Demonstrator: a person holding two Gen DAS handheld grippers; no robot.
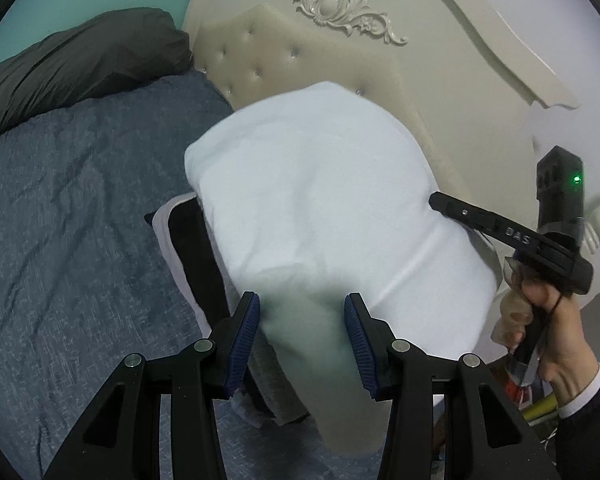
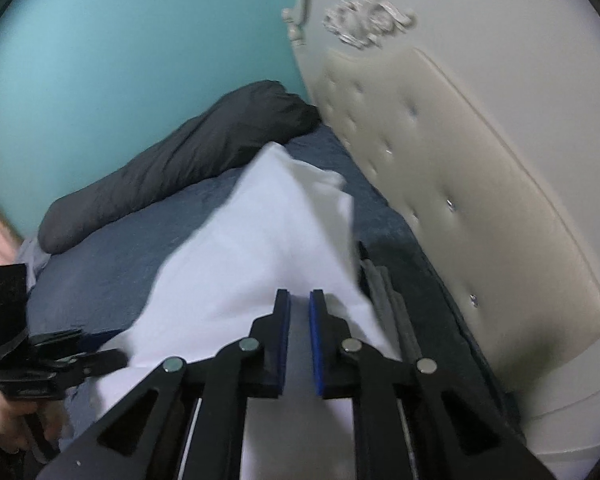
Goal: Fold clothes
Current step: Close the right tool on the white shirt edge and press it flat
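Left gripper (image 1: 302,330) pinches a thick fold of white garment (image 1: 332,200), held above blue bedspread (image 1: 80,220). Right gripper (image 2: 299,312) nearly pressed together on its edge. Keep both ends level, taut; lower onto folded stack (image 1: 192,240).

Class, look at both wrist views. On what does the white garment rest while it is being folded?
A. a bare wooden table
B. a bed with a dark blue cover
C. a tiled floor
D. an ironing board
B: the white garment lies on the dark blue bed cover, with the tufted cream headboard rising right behind it.
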